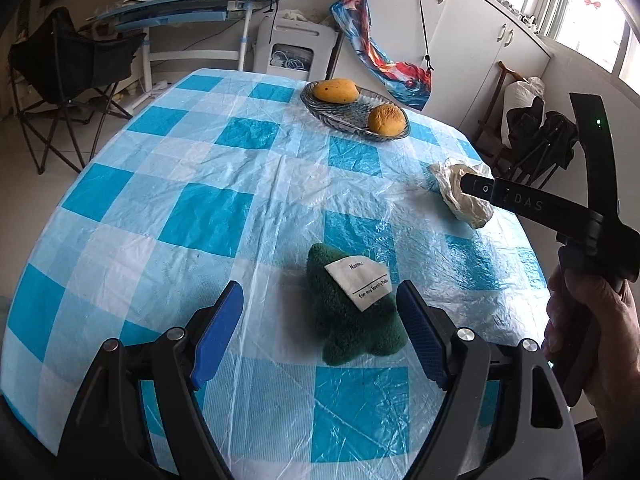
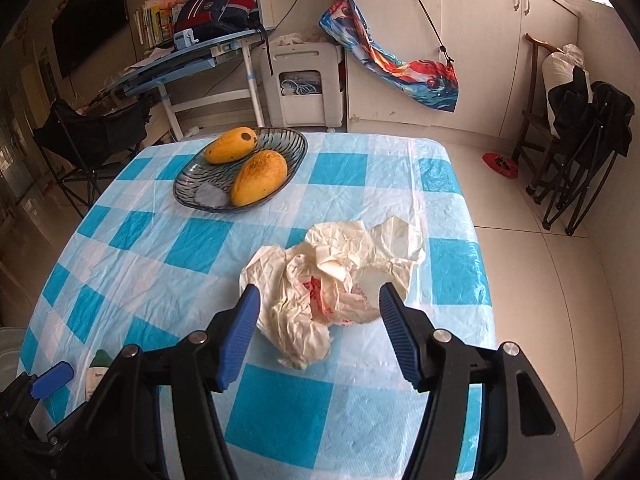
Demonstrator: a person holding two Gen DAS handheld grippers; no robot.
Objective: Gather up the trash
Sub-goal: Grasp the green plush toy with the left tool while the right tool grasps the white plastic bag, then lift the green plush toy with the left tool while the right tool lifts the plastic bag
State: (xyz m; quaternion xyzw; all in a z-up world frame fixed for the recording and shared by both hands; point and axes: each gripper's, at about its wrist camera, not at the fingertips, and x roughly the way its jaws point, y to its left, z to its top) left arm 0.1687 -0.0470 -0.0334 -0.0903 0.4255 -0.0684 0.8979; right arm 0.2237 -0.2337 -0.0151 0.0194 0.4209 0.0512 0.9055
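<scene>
Left gripper [image 1: 320, 332]: jaws spread, green plush toy [image 1: 352, 316] between them on the checked tablecloth [image 1: 180, 208].
Right gripper [image 2: 318, 336]: jaws spread around crumpled paper wrapper [image 2: 332, 276], pads apart from it.
Wrapper: near the table's right edge; bare floor [image 2: 560, 280] beyond.
Far: glass dish [image 2: 188, 192] with two mangoes [image 2: 260, 178].
Right view only: red printing inside wrapper.
</scene>
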